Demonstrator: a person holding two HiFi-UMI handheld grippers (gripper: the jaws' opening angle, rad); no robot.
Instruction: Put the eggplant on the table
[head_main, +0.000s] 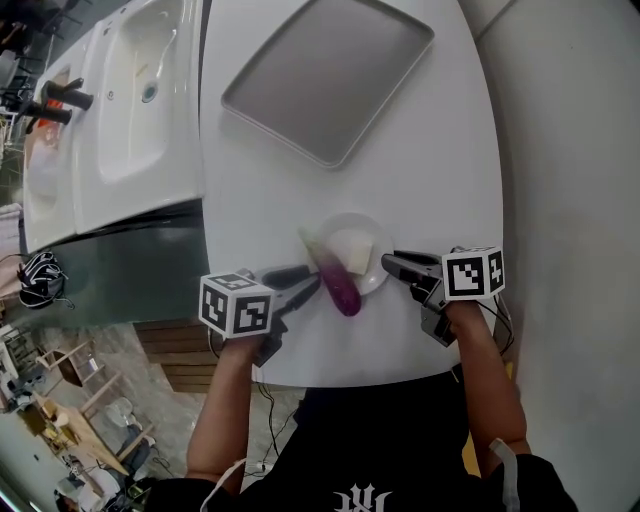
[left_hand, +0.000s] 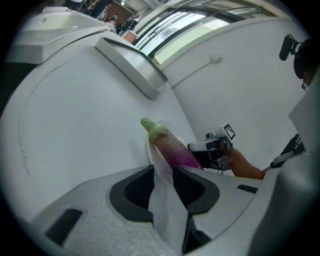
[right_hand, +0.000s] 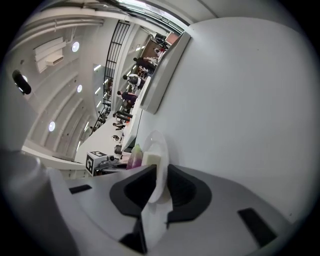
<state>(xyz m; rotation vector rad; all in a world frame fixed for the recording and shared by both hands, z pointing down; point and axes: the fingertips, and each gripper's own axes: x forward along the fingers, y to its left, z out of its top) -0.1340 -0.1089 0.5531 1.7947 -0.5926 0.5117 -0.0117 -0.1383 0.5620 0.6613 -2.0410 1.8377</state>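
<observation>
A purple eggplant (head_main: 338, 280) with a green stem lies across the near left rim of a small white plate (head_main: 342, 221) on the white table (head_main: 430, 170). A pale block (head_main: 352, 250) sits on the plate beside it. My left gripper (head_main: 315, 283) comes in from the left; in the left gripper view the plate (left_hand: 159, 167) rim fills the gap between its pads, and the eggplant (left_hand: 170, 145) rests just past the right pad. My right gripper (head_main: 388, 262) is shut on the plate's right rim, and the plate (right_hand: 156, 167) stands between its pads.
A grey tray (head_main: 330, 75) lies at the far side of the table. A white sink unit (head_main: 140, 100) stands to the left, beyond the table's edge. The table's right edge runs close behind my right gripper.
</observation>
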